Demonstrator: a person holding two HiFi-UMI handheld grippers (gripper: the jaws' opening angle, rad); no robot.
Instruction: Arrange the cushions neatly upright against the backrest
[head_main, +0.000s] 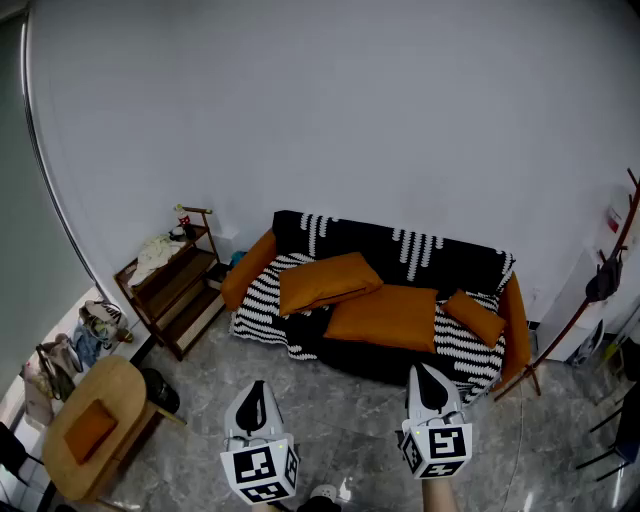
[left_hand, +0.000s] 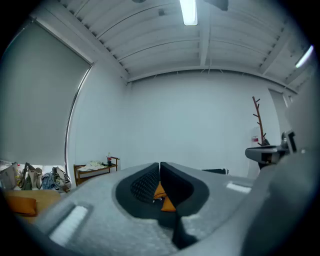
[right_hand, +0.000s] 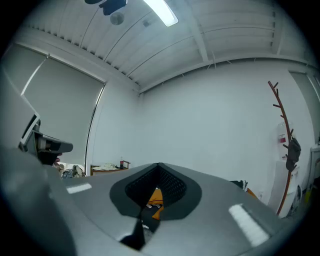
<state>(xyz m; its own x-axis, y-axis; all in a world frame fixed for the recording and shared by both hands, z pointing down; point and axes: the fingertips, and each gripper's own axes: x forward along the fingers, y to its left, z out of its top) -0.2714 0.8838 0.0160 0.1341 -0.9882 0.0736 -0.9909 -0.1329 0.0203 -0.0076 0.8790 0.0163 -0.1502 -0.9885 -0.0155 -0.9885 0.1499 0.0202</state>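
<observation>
**A:** Where do the cushions sit?

**B:** All three orange ones lie flat on the seat. The left cushion (head_main: 328, 282) lies askew, with its corner meeting the middle cushion (head_main: 385, 316). The small cushion (head_main: 475, 317) lies near the right arm of the sofa (head_main: 300, 345). None of them leans on the backrest (head_main: 455, 260), so I judge the tidying has not begun.

**A:** And the tongs?

**B:** The left gripper (head_main: 254, 388) and the right gripper (head_main: 427, 372) both have their jaws pressed together with nothing between them. The orange showing through each gap is only a far-off cushion. They are held level and side by side over the floor (head_main: 350, 420), well apart from the sofa.

**A:** Why closed, and so far back?

**B:** My guess is that this is a resting pose while facing the job square on. Nothing is within reach, so open jaws would serve no purpose.

**A:** Anything in the way?

**B:** The shelf (head_main: 175, 290) and the chair (head_main: 95, 425) stand off to the left, clear of the path to the sofa.
</observation>
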